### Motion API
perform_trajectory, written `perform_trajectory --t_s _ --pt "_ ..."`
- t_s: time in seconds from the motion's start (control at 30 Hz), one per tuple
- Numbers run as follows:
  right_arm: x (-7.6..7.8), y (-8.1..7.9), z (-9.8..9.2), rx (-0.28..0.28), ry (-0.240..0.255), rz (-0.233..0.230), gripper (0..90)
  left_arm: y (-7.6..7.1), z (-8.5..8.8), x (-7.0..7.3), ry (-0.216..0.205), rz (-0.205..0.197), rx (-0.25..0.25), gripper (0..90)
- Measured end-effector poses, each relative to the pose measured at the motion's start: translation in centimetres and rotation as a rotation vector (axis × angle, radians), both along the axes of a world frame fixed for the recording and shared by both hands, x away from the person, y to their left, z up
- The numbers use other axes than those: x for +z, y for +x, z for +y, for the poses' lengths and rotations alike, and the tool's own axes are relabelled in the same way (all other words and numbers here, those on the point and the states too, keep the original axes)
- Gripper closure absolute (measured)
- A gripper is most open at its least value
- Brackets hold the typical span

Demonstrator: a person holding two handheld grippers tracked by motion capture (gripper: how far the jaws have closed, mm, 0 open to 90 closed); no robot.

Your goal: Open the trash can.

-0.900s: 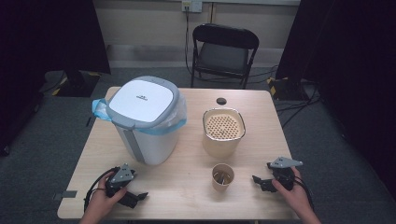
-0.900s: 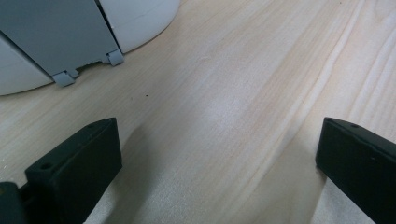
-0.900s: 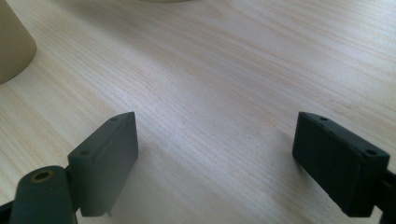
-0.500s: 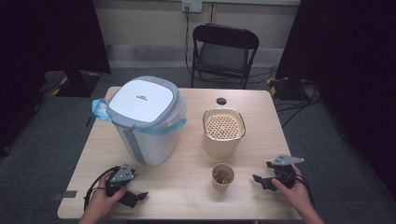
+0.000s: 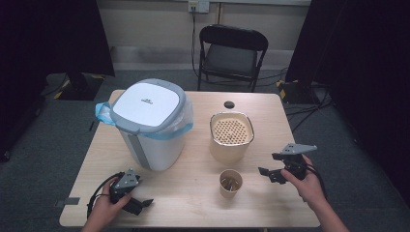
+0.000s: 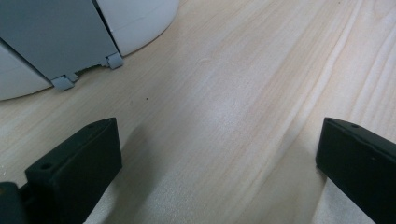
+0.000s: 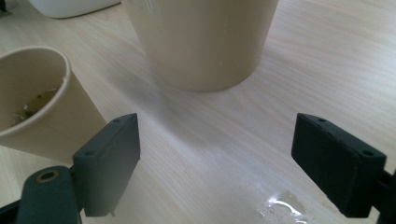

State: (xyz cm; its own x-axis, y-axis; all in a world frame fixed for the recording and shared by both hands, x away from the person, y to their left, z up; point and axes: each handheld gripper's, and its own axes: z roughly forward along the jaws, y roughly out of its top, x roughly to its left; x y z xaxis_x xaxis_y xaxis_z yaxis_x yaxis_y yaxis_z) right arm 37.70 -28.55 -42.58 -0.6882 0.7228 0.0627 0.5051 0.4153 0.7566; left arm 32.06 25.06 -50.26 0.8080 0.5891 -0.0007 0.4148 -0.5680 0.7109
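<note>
right gripper point(image 5: 269, 173) jaws spread, empty – paper cup point(image 5: 230, 182) just left of it. right gripper view catches a wet patch point(image 7: 280, 207) on the table point(image 5: 203, 203). left gripper point(image 5: 142, 205) released. bin point(image 5: 150, 123) lid logo unreadable.

Matt paper cup point(image 7: 37, 107), pale wood table point(image 7: 299, 56)

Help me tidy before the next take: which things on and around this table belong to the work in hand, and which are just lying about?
In the job:
- paper cup with bits inside
- right gripper, open, facing the cup
- beige strainer pot
- lidded white bin with blue liner
- left gripper, open

Lying about:
- small black disc
- folding chair
- wet patch on the table
</note>
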Motion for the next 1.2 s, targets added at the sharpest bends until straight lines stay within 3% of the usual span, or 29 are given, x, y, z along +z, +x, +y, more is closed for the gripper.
perform_trajectory --t_s 0.3,0.5,0.73,1.2 --pt "3.1 0.1 0.4 0.027 -0.019 -0.02 15.0 0.0 0.0 0.0 -0.002 0.003 0.001 0.0" --pt "5.3 0.7 1.2 0.053 -0.002 -0.039 14.8 0.0 0.0 0.0 -0.002 0.001 0.001 0.0" --pt "7.3 2.2 3.5 0.095 0.005 -0.046 14.8 0.0 0.0 0.0 -0.002 0.001 0.001 0.0" --pt "9.6 5.6 8.4 0.167 -0.008 -0.047 14.9 -0.1 -0.1 -0.1 -0.014 0.003 0.008 0.0"
